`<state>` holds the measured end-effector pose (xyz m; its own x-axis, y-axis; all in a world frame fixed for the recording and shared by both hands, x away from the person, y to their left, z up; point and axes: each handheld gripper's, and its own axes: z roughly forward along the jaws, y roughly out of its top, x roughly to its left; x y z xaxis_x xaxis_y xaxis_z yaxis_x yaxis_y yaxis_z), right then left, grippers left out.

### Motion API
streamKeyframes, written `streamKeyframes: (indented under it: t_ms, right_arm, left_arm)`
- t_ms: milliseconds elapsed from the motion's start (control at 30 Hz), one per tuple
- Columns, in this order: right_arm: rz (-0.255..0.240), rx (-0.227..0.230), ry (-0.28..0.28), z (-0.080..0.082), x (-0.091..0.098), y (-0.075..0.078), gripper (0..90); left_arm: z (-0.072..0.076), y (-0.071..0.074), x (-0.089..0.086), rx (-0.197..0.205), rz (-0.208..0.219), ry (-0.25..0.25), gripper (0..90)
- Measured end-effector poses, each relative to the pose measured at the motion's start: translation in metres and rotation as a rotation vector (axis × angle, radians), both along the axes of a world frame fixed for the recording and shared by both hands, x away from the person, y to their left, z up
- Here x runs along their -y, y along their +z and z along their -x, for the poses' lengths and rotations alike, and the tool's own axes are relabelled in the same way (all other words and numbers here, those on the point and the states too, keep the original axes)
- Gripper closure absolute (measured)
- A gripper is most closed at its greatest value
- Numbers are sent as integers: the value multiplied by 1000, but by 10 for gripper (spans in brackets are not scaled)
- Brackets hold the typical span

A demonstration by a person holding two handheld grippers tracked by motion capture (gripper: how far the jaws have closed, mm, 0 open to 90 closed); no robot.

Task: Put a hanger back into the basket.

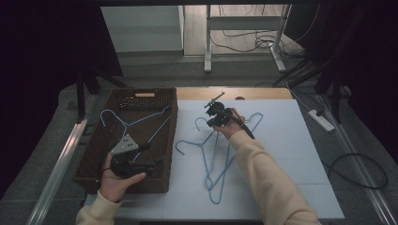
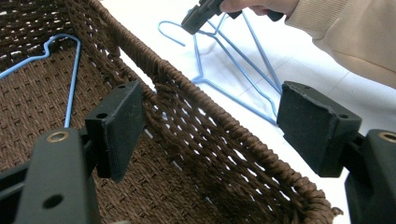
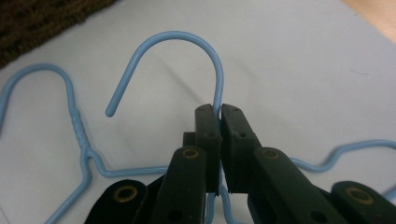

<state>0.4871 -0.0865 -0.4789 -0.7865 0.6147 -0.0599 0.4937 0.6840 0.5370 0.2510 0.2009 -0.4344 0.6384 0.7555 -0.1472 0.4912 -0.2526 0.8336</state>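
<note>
Right gripper (image 3: 219, 109) clamped on blue wire hanger's hook (image 3: 187, 39); left gripper (image 2: 210, 126) spread wide above wicker basket's rim (image 2: 219, 126).

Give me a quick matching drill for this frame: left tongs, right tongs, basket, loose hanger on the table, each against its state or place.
1 left tongs
2 right tongs
3 basket
4 second hanger

a lies flat on the white table
b open, over the basket rim
c holds one blue hanger
d shut on a hanger's neck below the hook

Pairs: 1-b, 2-d, 3-c, 4-a
</note>
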Motion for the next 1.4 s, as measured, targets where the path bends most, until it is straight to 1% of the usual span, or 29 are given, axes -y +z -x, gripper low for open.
streamKeyframes:
  t_ms: [100,233,333,367,433,467,500,533,567,633,667,700,767,800,833,900,933,1033,1067,1100,1133,1167,1200,1233,1267,1300,1400]
  right_arm:
    - [-48,21,-19,4,8,8,869]
    - [-95,45,-42,9,19,17,869]
    - [-141,65,-73,16,30,26,870]
    - [-141,65,-73,16,30,26,870]
    - [-165,78,-82,20,36,31,869]
    - [-184,92,-89,25,41,35,870]
    - [-184,92,-89,25,41,35,870]
    - [-190,98,-92,26,42,36,870]
    - [-201,109,-95,31,46,39,869]
    - [-212,122,-95,34,49,42,869]
    - [-212,122,-95,34,49,42,869]
    - [-214,122,-93,37,51,44,870]
    - [-217,127,-90,39,52,45,870]
    - [-217,128,-90,39,53,45,869]
    - [-220,132,-90,40,53,46,870]
    - [-221,132,-92,41,54,47,870]
    - [-221,132,-92,41,54,47,870]
    - [-224,138,-96,42,55,47,870]
    - [-224,139,-96,42,56,47,870]
    - [-225,142,-97,42,56,47,870]
    - [-225,143,-97,42,56,48,869]
    - [-227,144,-97,42,56,48,870]
    - [-228,144,-98,43,57,48,870]
    - [-228,144,-98,43,57,48,870]
    - [-227,143,-97,43,57,48,870]
    - [-228,143,-96,43,57,48,869]
    - [-234,143,-98,43,58,49,870]
  left_arm:
    - [1,2,2,7,0,-6,238]
    - [2,5,8,11,0,-20,238]
    - [3,8,15,16,-1,-32,238]
    - [3,9,17,16,-2,-36,238]
    - [3,12,22,15,-3,-41,238]
    - [3,14,27,8,-1,-47,239]
    - [3,14,27,8,-1,-47,239]
    - [2,17,33,0,-6,-51,239]
    - [1,18,37,-6,-9,-52,239]
    - [-1,19,46,-22,-11,-60,239]
    - [-1,19,46,-22,-11,-60,239]
    - [-4,20,54,-31,-15,-66,240]
    - [-6,21,63,-41,-11,-70,241]
    - [-6,21,63,-41,-11,-70,242]
    - [-9,22,73,-53,-15,-77,243]
    - [-13,23,85,-66,-19,-91,244]
    - [-13,23,85,-66,-19,-91,245]
    - [-17,23,103,-78,-40,-119,249]
    - [-19,21,114,-87,-54,-129,250]
    - [-21,20,119,-90,-62,-135,250]
    - [-21,20,119,-90,-62,-135,253]
    - [-27,14,130,-112,-70,-138,255]
    - [-27,14,130,-112,-70,-138,257]
    - [-30,12,134,-119,-78,-141,257]
    - [-35,7,141,-140,-91,-143,259]
    - [-38,4,145,-149,-92,-143,260]
    - [-42,0,150,-160,-99,-137,259]
